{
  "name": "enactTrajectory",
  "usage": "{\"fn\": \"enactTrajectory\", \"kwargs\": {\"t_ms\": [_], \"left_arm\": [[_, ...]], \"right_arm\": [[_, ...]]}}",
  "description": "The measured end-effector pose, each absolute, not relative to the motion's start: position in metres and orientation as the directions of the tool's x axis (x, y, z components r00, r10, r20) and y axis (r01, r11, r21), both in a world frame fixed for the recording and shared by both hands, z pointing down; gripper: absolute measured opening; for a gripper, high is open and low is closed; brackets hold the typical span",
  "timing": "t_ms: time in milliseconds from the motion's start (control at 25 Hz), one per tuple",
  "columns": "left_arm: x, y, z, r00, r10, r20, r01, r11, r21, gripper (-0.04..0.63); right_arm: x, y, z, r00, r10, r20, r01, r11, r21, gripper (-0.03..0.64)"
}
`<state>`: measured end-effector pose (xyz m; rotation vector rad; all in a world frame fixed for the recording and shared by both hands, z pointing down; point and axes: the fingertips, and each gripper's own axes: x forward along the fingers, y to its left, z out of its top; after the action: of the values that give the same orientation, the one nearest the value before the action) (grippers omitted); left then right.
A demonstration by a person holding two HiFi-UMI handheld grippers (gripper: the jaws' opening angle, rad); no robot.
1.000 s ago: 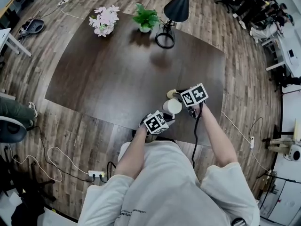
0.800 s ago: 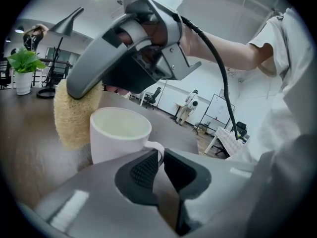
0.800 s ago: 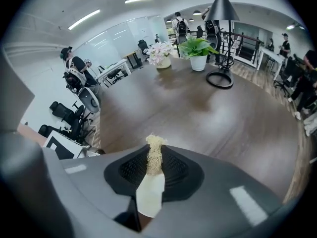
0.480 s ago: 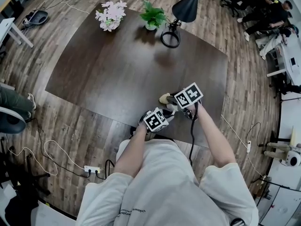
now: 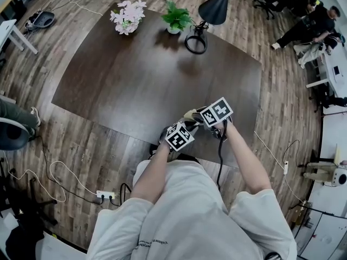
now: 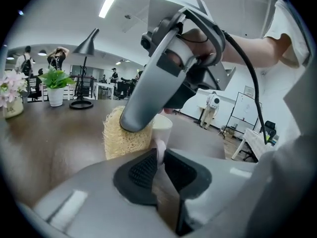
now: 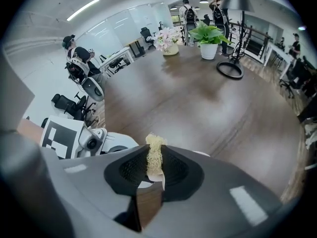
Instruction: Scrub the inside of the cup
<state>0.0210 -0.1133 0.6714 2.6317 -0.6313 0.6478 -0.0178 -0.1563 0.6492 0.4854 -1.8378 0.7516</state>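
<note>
At the far left of the head view a chair [image 5: 12, 140] stands on the floor, off the table [image 5: 135, 80]. Along the table's far edge come the flowers [image 5: 128, 16], then the plant [image 5: 176, 19], then the lamp [image 5: 196, 41], all well apart from the work.

At the near edge, just in front of the person, the two claws meet. The left claw [image 5: 187, 130] comes up from the lower left. In the left gripper view its jaws are clenched on a thin white part of the cup [image 6: 161, 128]. Whether that part is rim or handle cannot be told. The cup is held up off the table, just beyond the left claw's pads [image 6: 143, 170], and in the head view it is mostly hidden between the claws.

Touching the cup's left side is the scrubber [image 6: 123, 137], a pale yellow fibrous pad. The right claw's tip covers its top and the cup's mouth, so whether any of it reaches inside cannot be told.

The right claw [image 5: 199, 116] comes in from the right. In the right gripper view its jaws are clenched flat on the scrubber, which stands up between them as a narrow yellow strip. That view also shows the left claw's marker cube [image 7: 59, 135] low on the left.

At the far right, people [image 5: 312, 20] sit away from the table.
</note>
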Motion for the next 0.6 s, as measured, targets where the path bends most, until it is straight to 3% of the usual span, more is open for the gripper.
{"fn": "enactTrajectory", "kwargs": {"t_ms": [280,600], "left_arm": [[0.021,-0.126,0.673,0.776,-0.38,0.504,-0.534,-0.821,0.203,0.046],[0.02,-0.144,0.676,0.734,-0.445,0.513,-0.59,-0.792,0.158,0.046]], "right_arm": [[-0.008,-0.159,0.623,-0.414,-0.079,0.907,-0.656,0.717,-0.237,0.092],[0.02,-0.152,0.595,-0.544,-0.172,0.821,-0.702,0.63,-0.332,0.092]]}}
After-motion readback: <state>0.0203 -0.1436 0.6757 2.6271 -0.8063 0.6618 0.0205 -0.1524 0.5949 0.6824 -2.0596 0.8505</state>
